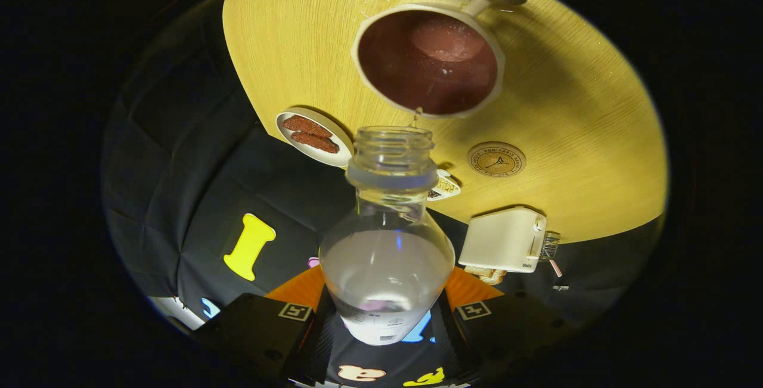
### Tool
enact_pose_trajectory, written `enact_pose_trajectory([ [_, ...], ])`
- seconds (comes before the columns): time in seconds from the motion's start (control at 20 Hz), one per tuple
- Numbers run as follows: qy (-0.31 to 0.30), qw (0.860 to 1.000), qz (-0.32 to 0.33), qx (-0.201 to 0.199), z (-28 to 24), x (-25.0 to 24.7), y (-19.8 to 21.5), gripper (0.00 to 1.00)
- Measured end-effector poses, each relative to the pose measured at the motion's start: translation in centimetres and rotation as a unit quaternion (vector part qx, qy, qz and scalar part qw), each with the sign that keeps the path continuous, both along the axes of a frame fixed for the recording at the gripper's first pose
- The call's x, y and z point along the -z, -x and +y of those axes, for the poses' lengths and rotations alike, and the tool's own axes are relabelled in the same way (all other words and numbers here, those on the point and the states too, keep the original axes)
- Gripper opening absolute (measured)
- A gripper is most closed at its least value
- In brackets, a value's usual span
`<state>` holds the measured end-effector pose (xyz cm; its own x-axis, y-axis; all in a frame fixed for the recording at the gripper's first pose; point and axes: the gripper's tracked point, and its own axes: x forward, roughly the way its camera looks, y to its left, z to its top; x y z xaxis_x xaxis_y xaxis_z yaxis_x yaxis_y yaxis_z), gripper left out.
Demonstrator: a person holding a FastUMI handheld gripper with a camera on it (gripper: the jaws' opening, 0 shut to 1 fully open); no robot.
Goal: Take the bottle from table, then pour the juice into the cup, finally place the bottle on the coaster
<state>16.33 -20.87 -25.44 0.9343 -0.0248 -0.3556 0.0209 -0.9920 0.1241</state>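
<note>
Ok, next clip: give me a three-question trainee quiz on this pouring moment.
1. True or false: the bottle is capped.
2. What is the claw doing? A) open above the table B) shut on the bottle C) shut on the cup
3. Fill in: the round coaster lies on the table between the cup and the white ____.

Key
1. False: its mouth is open and tipped toward the cup, with a drop at the cup's rim.
2. B: the bottle sits between the two fingers, both pressing on its body.
3. Box. The cup already holds dark liquid, and the coaster is bare.
</note>
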Motion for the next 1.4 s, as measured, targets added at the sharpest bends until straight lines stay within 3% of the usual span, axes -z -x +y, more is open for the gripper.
enact_pose_trajectory([
  [0.75,-0.013,1.0,0.011,-0.003,0.2,1.6,-0.2,0.72],
  [1.4,0.013,1.0,0.026,0.003,1.5,2.6,-0.8,0.73],
])
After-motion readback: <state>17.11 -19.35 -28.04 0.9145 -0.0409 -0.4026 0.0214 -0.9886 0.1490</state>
